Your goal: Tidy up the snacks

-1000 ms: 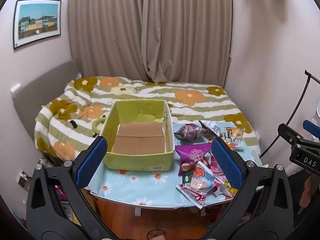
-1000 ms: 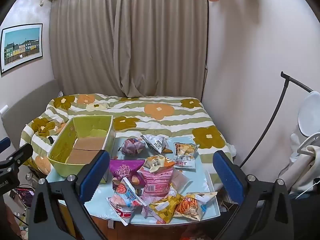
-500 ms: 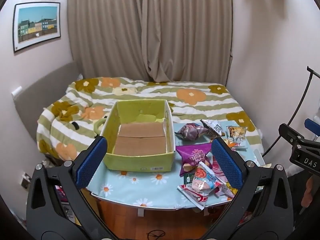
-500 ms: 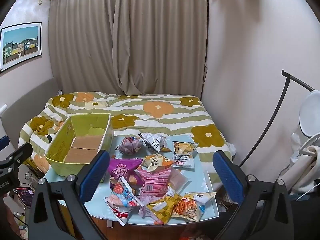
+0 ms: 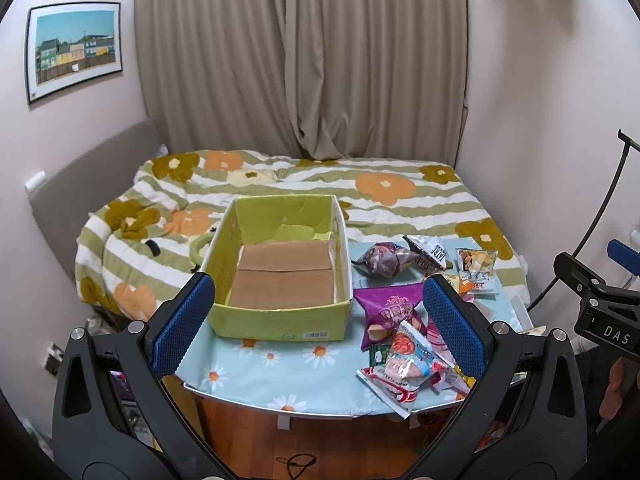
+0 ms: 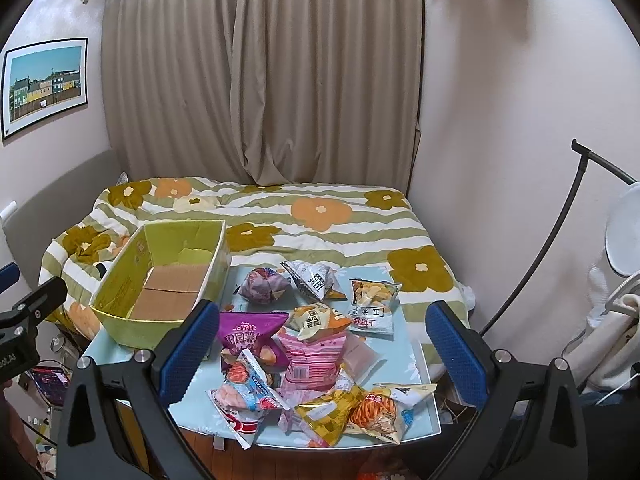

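Note:
A green cardboard box (image 5: 280, 320) (image 6: 120, 320) stands empty on the left of a small table with a daisy cloth (image 5: 272, 368) (image 6: 404, 360). Several snack bags lie in a pile on the right: a purple bag (image 5: 390, 308) (image 6: 248, 330), a pink bag (image 6: 312, 356), a red-and-blue bag (image 5: 404, 364) (image 6: 246, 388), an orange noodle bag (image 6: 376, 412). My left gripper (image 5: 318, 320) is open and empty, held back from the table's front edge. My right gripper (image 6: 320, 344) is open and empty, held above the pile's front.
A bed with a flowered striped quilt (image 5: 320, 192) (image 6: 320, 216) lies right behind the table. Curtains (image 5: 300, 60) hang at the back. A black stand (image 6: 560, 240) and white clothes (image 6: 612, 320) are at the right. Wooden floor (image 5: 320, 440) shows below the table.
Both grippers have drawn back and up slightly, so the table looks a little lower in each view. Nothing on the table has moved.

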A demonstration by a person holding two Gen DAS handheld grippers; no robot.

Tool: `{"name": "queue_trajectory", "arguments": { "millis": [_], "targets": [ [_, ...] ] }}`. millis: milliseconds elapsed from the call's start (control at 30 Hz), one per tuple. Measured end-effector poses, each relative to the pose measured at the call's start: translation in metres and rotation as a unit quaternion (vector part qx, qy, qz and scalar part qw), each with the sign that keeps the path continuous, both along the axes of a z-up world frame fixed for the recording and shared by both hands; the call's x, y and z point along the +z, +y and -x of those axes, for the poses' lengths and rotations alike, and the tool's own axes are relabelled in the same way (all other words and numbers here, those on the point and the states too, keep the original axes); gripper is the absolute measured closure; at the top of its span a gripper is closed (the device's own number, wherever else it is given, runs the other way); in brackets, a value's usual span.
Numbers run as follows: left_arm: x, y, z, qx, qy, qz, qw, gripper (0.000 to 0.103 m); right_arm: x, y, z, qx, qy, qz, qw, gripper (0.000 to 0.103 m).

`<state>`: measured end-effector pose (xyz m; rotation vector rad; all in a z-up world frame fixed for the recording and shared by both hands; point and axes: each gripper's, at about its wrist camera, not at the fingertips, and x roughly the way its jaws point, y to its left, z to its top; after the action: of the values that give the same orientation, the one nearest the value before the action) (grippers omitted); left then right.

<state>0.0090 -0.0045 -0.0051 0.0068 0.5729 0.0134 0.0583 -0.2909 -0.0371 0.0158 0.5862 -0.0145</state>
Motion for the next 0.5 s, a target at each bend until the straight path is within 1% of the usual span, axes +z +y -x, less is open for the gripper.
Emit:
{"name": "queue_trajectory", "arguments": {
  "millis": [500],
  "targets": [
    [-0.0049,0.0005,-0.0042,0.002,0.005,-0.001,1.0,0.0,0.0018,0.0,-0.0021,0.001,0.002,0.001,1.0,0.0]
  ]
}}
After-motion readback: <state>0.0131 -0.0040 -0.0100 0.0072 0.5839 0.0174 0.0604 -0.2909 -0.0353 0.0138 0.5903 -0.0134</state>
